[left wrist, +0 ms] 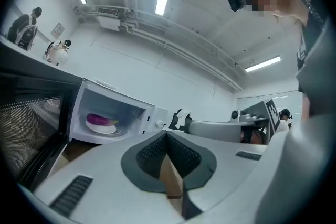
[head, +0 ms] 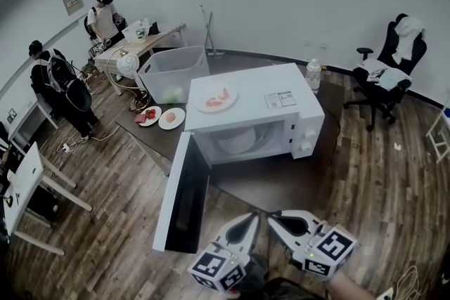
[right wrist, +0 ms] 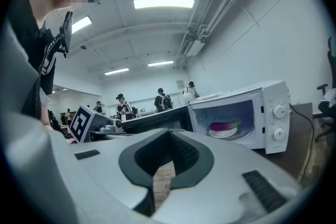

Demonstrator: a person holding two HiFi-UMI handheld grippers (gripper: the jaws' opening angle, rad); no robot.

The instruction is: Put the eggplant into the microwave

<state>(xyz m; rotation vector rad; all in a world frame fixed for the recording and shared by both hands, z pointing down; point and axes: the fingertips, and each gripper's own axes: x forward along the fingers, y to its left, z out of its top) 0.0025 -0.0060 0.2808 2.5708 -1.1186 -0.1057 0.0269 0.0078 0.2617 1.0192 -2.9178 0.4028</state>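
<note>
The white microwave (head: 281,91) stands on a dark table with its door (head: 184,200) swung wide open toward me. In the left gripper view a purple eggplant (left wrist: 102,120) lies on a white plate on the turntable, and the eggplant (right wrist: 227,126) shows the same way in the right gripper view. My left gripper (head: 252,218) and right gripper (head: 274,216) hover side by side in front of the microwave, well clear of the cavity. Both are shut with nothing between their jaws, as the left gripper (left wrist: 167,134) and the right gripper (right wrist: 169,132) show in their own views.
A plate of pink food (head: 216,100) sits on the microwave's top. Behind are a clear plastic bin (head: 172,70), two small plates (head: 160,116), a fan (head: 126,65) and a bottle (head: 313,74). An office chair (head: 394,67) stands far right; people stand at the far left.
</note>
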